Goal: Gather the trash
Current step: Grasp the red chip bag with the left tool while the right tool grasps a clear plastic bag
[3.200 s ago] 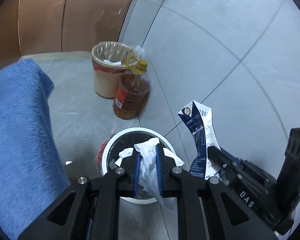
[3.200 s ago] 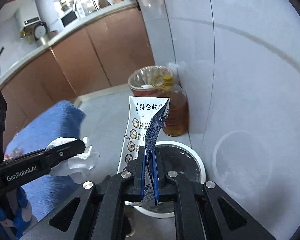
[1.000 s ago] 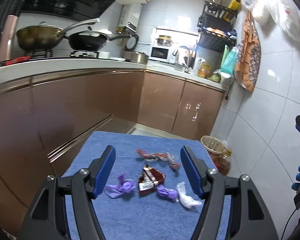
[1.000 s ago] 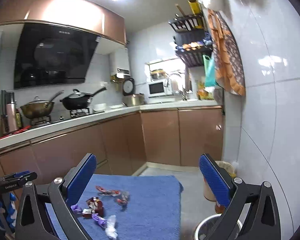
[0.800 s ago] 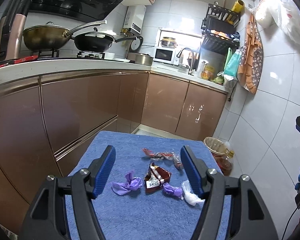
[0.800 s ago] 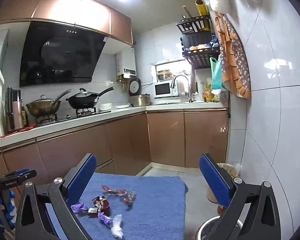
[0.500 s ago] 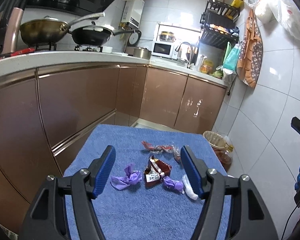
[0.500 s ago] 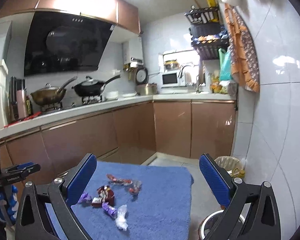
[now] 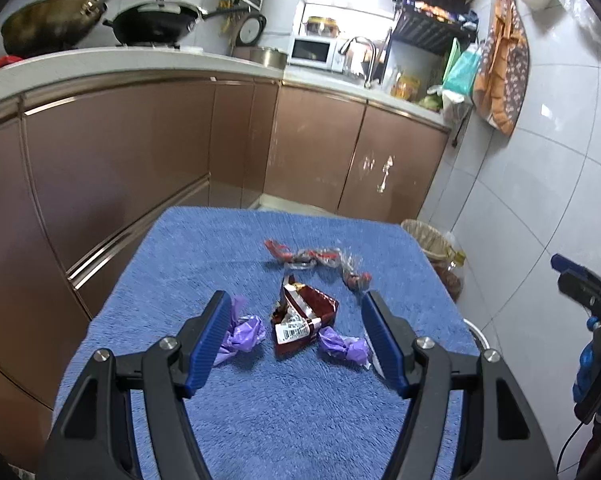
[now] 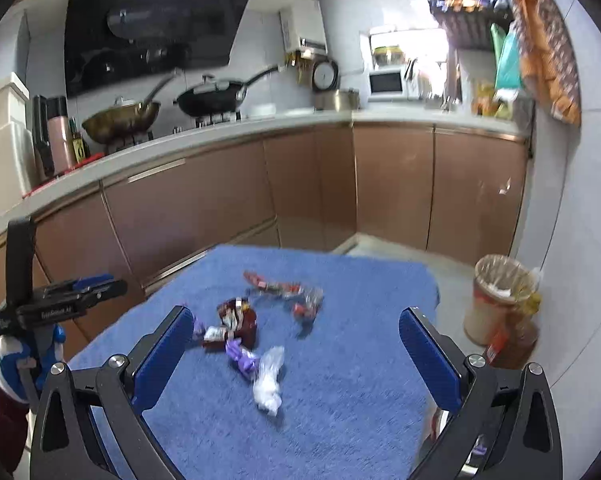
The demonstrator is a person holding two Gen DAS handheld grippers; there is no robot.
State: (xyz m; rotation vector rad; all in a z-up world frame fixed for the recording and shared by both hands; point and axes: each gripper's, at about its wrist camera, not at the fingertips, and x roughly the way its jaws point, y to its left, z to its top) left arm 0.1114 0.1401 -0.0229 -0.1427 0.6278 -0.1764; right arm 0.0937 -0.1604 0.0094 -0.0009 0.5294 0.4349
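1. A small kitchen with brown cabinets and white tiled walls frames a blue towel-covered table (image 9: 260,420) strewn with litter.
2. At the centre lies a torn dark-red snack wrapper (image 9: 303,316), its long axis running roughly away from the cameras; a crumpled purple wrapper (image 9: 242,334) lies to its left and another purple wrapper (image 9: 344,346) to its right, both close beside it.
3. Farther back, a string of red-and-clear candy wrappers (image 9: 316,260) stretches crosswise over the towel.
4. A clear plastic wrapper (image 10: 269,380) lies nearest the right wrist camera, lengthwise toward it and just beside a purple piece.
5. The left gripper (image 9: 294,332) hovers above the pile, jaws spread wide and empty, bracketing the red and purple wrappers in view.
6. The right gripper (image 10: 296,356) hangs likewise wide apart, holding nothing, above the towel.
7. A lined waste bin (image 10: 496,300) and an oil bottle (image 10: 516,340) stand on the floor past the table's right edge, by the tiled wall.
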